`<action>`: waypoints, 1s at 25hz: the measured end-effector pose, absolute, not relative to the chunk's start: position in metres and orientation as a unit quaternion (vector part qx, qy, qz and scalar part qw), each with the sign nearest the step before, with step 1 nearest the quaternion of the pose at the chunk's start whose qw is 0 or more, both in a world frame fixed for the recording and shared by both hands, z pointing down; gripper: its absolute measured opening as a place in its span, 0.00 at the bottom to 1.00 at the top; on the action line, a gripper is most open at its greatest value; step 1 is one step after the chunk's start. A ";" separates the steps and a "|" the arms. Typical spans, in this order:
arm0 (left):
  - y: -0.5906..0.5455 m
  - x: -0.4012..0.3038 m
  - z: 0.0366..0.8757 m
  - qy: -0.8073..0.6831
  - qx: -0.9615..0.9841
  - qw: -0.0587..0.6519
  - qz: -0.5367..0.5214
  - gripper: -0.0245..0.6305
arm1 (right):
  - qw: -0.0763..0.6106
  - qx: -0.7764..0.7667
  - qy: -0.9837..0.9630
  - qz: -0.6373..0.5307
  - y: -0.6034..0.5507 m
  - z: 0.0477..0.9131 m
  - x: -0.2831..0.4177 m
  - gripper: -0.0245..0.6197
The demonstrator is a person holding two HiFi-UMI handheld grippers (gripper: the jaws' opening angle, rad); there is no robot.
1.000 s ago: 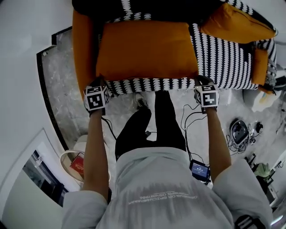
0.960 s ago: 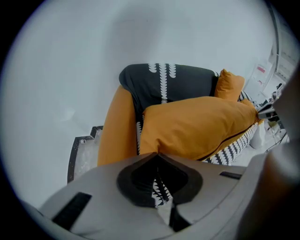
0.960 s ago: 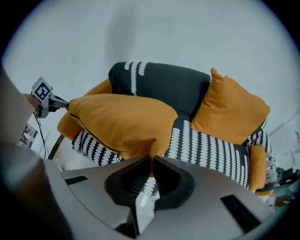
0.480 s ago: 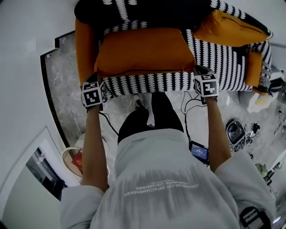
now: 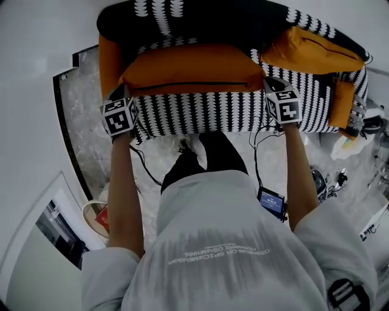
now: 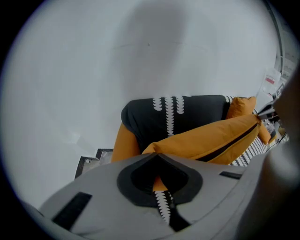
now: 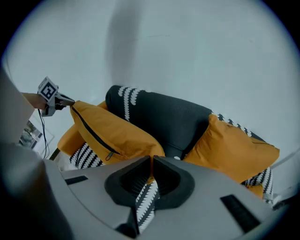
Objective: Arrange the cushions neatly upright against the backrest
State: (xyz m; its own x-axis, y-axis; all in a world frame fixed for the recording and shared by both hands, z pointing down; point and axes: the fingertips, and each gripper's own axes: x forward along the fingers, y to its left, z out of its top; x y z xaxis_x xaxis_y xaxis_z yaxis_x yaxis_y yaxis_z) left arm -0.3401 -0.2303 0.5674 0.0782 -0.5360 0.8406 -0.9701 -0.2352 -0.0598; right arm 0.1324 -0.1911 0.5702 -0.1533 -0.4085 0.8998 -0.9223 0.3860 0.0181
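Note:
A big cushion, orange (image 5: pixel 188 68) on one face and black-and-white patterned on the other, hangs between my two grippers above the sofa seat. Its patterned face is turned toward me and a zip runs along its edge. My left gripper (image 5: pixel 124 94) is shut on its left corner (image 6: pixel 160 185). My right gripper (image 5: pixel 267 85) is shut on its right corner (image 7: pixel 149 187). Behind it is the black backrest (image 5: pixel 213 18). A second orange cushion (image 5: pixel 313 50) leans against the backrest at the right, also in the right gripper view (image 7: pixel 234 145).
An orange armrest (image 5: pixel 108 58) closes the sofa's left end and another armrest (image 5: pixel 342 97) the right. Cables (image 5: pixel 261 143) and a small screen device (image 5: pixel 271 203) lie on the marble floor by the person's legs. A round bin (image 5: pixel 96 220) stands lower left. A white wall is behind the sofa.
Both grippers have risen and moved toward the backrest with the cushion. It has tipped from lying orange side up to standing on edge, patterned face toward me.

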 end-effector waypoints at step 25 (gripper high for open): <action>-0.421 -0.340 0.569 -0.602 0.669 0.239 0.364 0.05 | 0.442 0.502 -0.709 0.225 -0.382 0.597 0.146 0.08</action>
State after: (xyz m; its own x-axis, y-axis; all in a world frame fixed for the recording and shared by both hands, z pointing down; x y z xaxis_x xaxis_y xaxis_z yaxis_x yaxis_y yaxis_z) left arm -0.3401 -0.4212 0.5691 0.0100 -0.6319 0.7750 -0.9798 -0.1609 -0.1185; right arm 0.1460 -0.3815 0.5971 -0.1051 -0.5133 0.8517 -0.9102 0.3947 0.1255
